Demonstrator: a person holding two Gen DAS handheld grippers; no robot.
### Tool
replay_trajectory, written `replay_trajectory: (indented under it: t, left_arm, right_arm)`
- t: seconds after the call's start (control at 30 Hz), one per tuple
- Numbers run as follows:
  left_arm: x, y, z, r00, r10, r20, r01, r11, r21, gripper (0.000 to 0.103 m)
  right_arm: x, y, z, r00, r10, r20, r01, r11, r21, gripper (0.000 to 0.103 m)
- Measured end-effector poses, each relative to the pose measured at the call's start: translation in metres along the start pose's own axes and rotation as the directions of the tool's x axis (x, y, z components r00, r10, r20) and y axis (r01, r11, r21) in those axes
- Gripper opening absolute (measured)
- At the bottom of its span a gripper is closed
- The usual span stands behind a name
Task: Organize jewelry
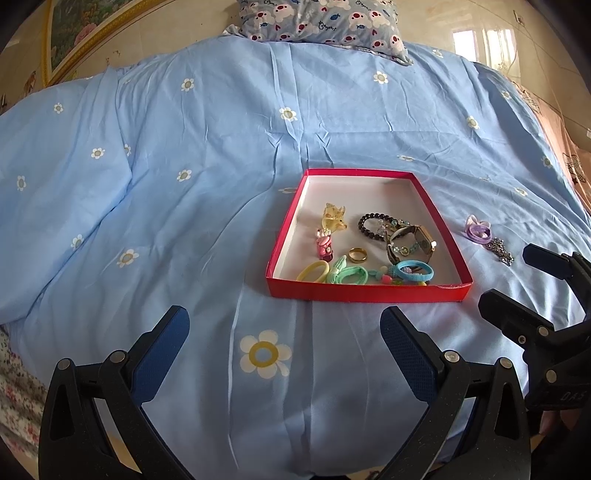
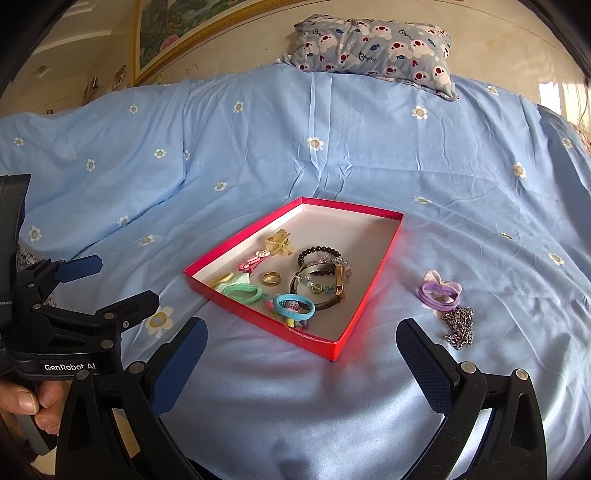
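Red tray holds jewelry; both tongs gape empty.

From my remote seat I see a bed under a wrinkled light-blue sheet with white daisy prints, a grey cartoon-print pillow at its head, a gold-framed floral painting on the glossy beige wall, and daylight glaring in a window reflection.
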State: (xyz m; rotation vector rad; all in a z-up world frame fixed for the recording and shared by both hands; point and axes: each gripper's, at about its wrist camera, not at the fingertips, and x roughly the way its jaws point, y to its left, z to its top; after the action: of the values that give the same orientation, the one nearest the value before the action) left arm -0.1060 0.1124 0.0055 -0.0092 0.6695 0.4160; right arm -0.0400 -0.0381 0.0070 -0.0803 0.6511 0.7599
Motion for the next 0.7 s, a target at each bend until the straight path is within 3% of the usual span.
replay_trajectory:
  t: [0.7]
  left_arm:
    - [0.0073, -0.0024, -0.0022, 1.0, -0.007, -0.01, 0.007, 1.0, 0.004, 0.103]
  right_arm:
    - [0.0044, -0.0028, -0.0028, 1.0, 0.001, -0.012, 0.0, 1.0, 0.01, 0.103]
